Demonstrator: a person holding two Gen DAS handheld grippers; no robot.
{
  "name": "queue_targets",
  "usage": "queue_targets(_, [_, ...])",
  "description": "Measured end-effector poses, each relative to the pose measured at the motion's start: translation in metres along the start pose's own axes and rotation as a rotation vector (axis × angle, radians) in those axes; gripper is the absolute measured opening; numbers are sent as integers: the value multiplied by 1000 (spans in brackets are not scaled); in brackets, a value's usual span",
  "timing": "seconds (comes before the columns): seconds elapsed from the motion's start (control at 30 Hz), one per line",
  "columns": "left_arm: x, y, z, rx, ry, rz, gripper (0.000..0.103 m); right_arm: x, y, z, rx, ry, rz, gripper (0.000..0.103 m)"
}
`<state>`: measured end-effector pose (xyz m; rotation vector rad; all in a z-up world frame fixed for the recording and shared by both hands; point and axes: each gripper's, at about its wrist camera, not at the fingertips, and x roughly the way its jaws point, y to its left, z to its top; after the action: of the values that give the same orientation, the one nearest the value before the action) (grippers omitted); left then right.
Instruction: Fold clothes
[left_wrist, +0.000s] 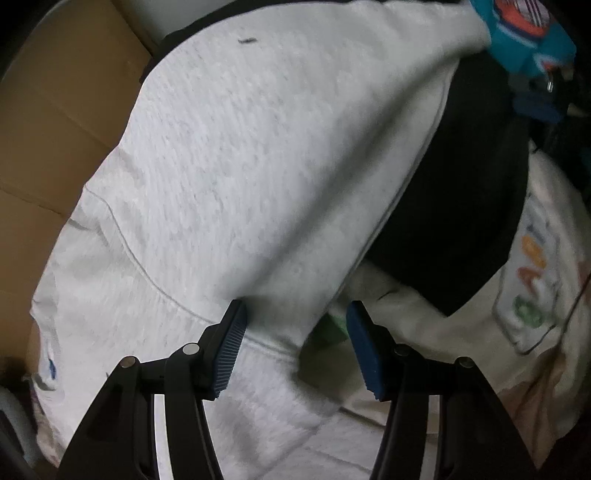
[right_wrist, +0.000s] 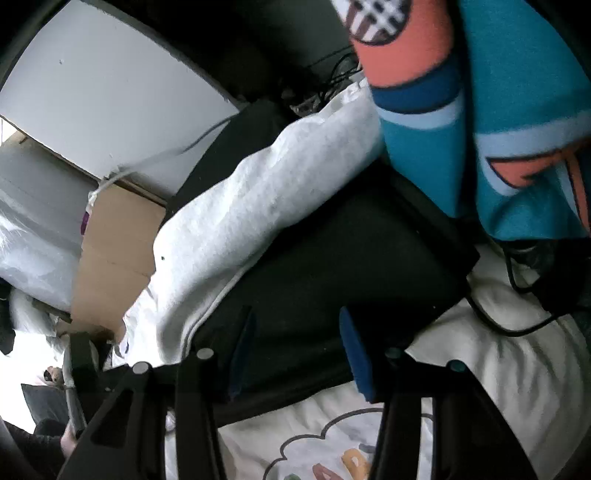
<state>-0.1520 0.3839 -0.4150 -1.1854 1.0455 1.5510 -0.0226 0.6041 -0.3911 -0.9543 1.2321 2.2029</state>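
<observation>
A light grey fleece garment (left_wrist: 236, 155) lies spread over a black surface (left_wrist: 461, 192), with a curved seam near its lower left. My left gripper (left_wrist: 295, 332) is open just above the garment's lower part, blue pads apart, holding nothing. In the right wrist view the same grey garment (right_wrist: 251, 206) runs as a bunched strip across the black surface (right_wrist: 351, 251). My right gripper (right_wrist: 295, 350) is open over the black surface, just right of the garment's edge, holding nothing.
A teal, orange and blue garment (right_wrist: 498, 129) hangs at the upper right, also in the left wrist view (left_wrist: 524, 33). A cream cloth with coloured letters (left_wrist: 532, 280) lies at the right and under the right gripper (right_wrist: 498, 350). A cardboard box (left_wrist: 55, 122) stands at the left. Cables (right_wrist: 509, 321) cross the cream cloth.
</observation>
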Motion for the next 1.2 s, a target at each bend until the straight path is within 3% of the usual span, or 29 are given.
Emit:
queue_targets(0.27, [-1,-7,-5,15,-54,42,56,-1,-10,15,42,-72,18,46])
queue_targets(0.37, [-14,-3,-8,13,-95,16,25,0,-13,25,72,-106,17,46])
queue_targets(0.43, [-26,2,-11,12,-117,-20,16,-1,-13,30,84,-128,18,45])
queue_targets(0.47, [-30,4,-12,17,-123,-27,11,-2,-12,32,84,-139,16,40])
queue_targets(0.57, [-48,9,-14,36,-152,-50,9,-4,-9,40,90,-166,22,15])
queue_targets(0.7, [-68,20,-13,49,-184,-73,8,-7,-2,46,89,-203,11,4])
queue_targets(1.0, [-78,44,-9,67,-197,-159,8,-4,16,55,26,-228,-43,3])
queue_targets(1.13, [-76,45,-4,69,-194,-180,7,-7,8,50,66,-213,-45,8])
queue_targets(1.2, [-76,48,-1,59,-199,-184,7,-11,3,43,91,-212,-31,14])
